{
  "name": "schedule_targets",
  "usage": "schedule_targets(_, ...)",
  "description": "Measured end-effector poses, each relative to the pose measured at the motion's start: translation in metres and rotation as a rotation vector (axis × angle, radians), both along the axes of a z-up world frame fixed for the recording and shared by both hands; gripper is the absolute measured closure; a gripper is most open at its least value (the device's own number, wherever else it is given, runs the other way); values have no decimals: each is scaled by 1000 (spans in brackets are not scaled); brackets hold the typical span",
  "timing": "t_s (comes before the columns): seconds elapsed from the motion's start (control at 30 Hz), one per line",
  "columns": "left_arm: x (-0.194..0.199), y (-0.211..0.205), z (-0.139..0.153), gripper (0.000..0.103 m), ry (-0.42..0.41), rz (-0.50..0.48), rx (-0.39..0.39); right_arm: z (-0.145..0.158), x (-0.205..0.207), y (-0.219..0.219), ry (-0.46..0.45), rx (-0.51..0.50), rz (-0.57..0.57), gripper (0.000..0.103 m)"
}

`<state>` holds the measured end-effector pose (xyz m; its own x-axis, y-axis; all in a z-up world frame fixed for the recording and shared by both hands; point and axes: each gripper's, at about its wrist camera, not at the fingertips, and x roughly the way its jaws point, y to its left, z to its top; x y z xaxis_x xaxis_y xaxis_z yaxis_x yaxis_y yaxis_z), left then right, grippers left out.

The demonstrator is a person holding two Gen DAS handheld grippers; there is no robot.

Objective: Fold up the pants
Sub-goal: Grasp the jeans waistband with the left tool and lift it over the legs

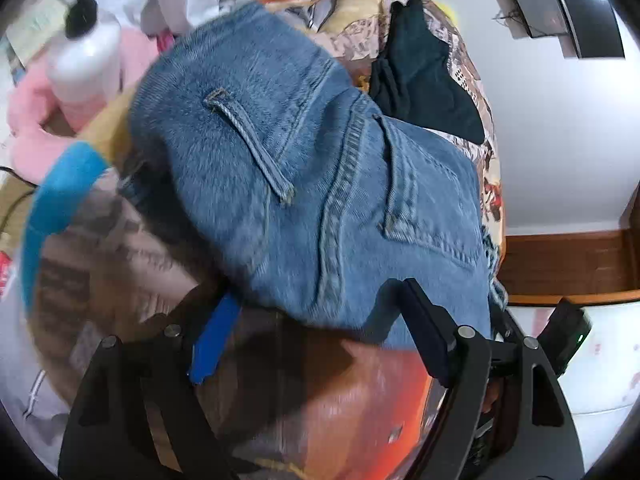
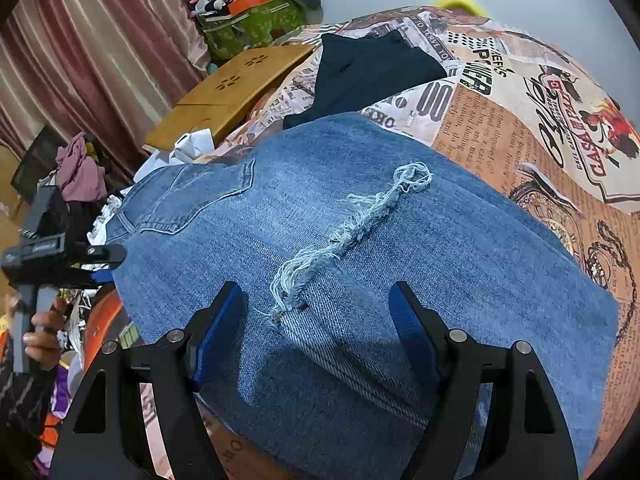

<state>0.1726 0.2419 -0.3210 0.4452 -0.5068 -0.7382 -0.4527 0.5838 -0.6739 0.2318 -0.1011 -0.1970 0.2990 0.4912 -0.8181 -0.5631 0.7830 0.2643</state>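
Jeans (image 2: 360, 248) flat on bedspread (image 2: 520, 128) — both hand-held grippers agape.

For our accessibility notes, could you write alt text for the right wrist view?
Folded blue jeans with a frayed rip lie on a printed bedspread, the open right gripper poised over their near edge.

left wrist view's pretty motion-blurred, right one's sharp; both evenly lit, soft shadows, heavy fisheye bending with dark corners

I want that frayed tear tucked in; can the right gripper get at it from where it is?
Probably yes: the right gripper is open just above the jeans, the frayed tear lies bare just beyond its fingertips.
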Motion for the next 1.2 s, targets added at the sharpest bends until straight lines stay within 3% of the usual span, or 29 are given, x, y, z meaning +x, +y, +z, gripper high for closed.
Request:
schedule_targets(0.1,11,2,-8,20,0,0,-27,0,0,0,0,2,1,29)
schedule_targets(0.27,32,-2,-9,22,3,-13,39,-2,1,0,-1,8,0,29)
schedule_targets(0.4,39,-5,-1,47,-24,-33,108,-1,1,1,-1,6,-3,29)
schedule_targets(0.43,39,-8,6,53,-41,-24,166,-1,1,1,-1,6,-2,29)
schedule_targets(0.47,40,-10,13,70,-43,-16,232,-1,1,1,-1,7,-3,29)
schedule_targets(0.5,40,-13,19,75,-46,-17,291,-1,2,1,1,10,-4,29)
schedule_targets(0.73,41,-28,80,83,-167,-17,567,11,0,-18,19,62,-47,30)
schedule_targets(0.93,43,-63,166,84,-382,-20,816,43,-6,-67,-45,68,-128,30)
schedule_targets(1.07,54,-109,213,84,-525,-75,861,47,-12,-94,-88,-22,-160,30)
schedule_targets(1.2,63,-159,244,84,-632,-136,896,26,-17,-109,-40,-59,-165,30)
